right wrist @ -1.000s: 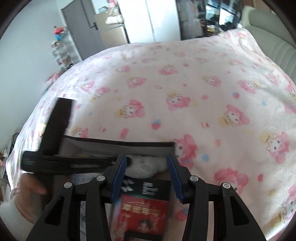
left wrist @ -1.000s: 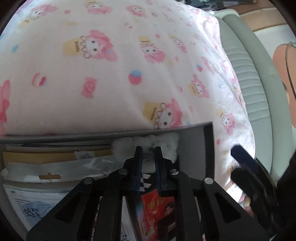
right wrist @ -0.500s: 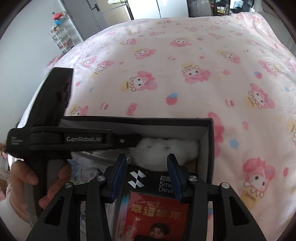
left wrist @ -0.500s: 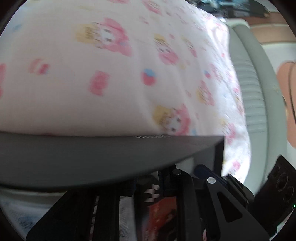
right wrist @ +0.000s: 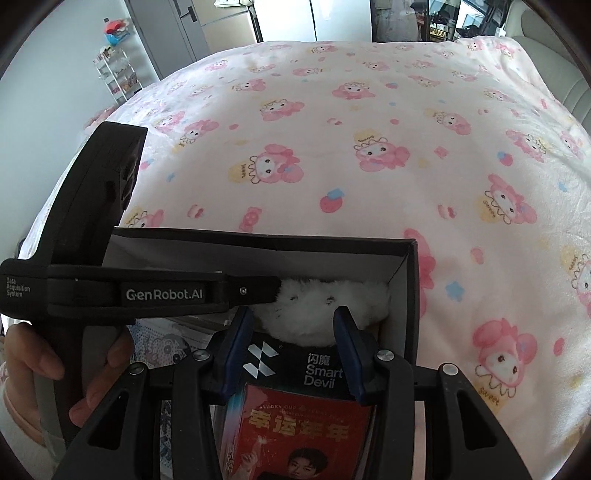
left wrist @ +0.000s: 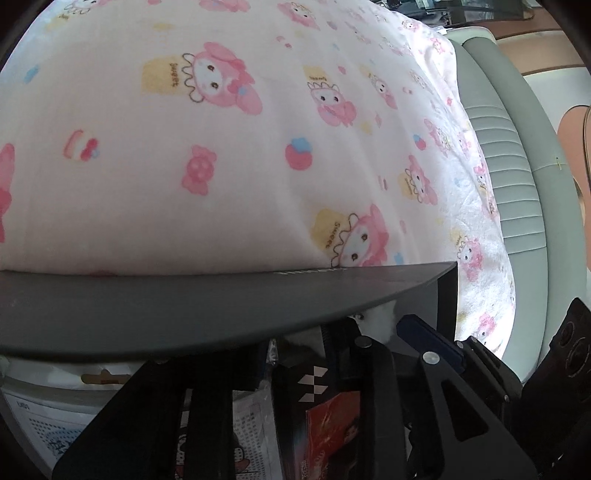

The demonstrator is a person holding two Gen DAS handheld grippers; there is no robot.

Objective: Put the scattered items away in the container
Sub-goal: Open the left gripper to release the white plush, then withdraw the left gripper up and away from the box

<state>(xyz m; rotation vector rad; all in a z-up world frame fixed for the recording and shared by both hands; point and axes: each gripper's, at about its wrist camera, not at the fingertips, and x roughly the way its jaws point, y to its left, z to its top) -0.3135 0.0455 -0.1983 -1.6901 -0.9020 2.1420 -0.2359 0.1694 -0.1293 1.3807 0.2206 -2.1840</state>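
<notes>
A dark grey box (right wrist: 258,254) sits on the bed, its far wall (left wrist: 184,306) filling the lower left wrist view. Inside lie a white fluffy item (right wrist: 321,306), paper packets (right wrist: 162,343) and a red and black Smart Devil package (right wrist: 303,402). My right gripper (right wrist: 293,325) is over the box, its blue fingers (right wrist: 240,339) on either side of the package's top edge and holding it. My left gripper reaches in from the left, its tip (right wrist: 273,290) by the fluffy item; its fingertips are hidden behind the box wall in its own view.
The box lies on a pink cartoon-print blanket (right wrist: 369,155) over the bed. A grey padded headboard (left wrist: 517,177) runs along the right. A white shelf rack (right wrist: 114,74) and cabinets (right wrist: 284,18) stand beyond the bed.
The left gripper has dropped lower behind the box wall, which now hides its fingertips. The right gripper has moved closer over the box with the package.
</notes>
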